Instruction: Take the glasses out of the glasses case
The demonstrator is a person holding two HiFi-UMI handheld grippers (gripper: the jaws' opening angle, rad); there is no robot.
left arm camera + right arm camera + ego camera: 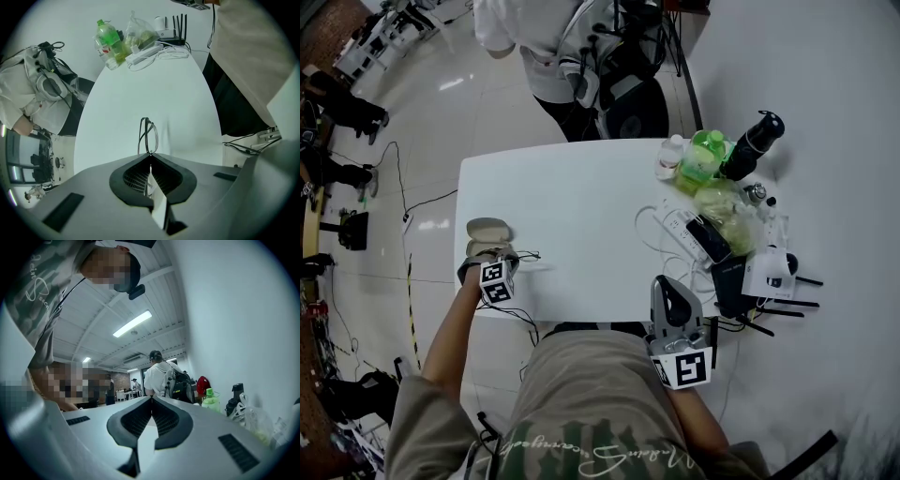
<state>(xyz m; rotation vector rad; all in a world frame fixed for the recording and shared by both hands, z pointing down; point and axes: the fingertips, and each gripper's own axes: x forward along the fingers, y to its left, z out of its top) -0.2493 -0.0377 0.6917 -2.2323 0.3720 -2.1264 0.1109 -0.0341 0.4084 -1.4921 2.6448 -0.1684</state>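
Black thin-framed glasses point(147, 135) stick out from my left gripper point(150, 154), whose jaws are shut on their near end. In the head view the glasses point(528, 255) lie just right of the left gripper point(512, 257), low over the white table point(581, 206). The grey-beige glasses case point(487, 231) sits by the table's left edge, right behind that gripper. My right gripper point(667, 283) hovers at the table's near edge, its jaws shut with nothing between them. In the right gripper view it point(151, 399) points across the table toward the room.
Clutter fills the table's right end: a green bottle point(703, 155), a black bottle point(755, 141), a white power strip point(680, 228) with cables, and a router point(769, 272). A person with a backpack point(581, 47) stands at the far side.
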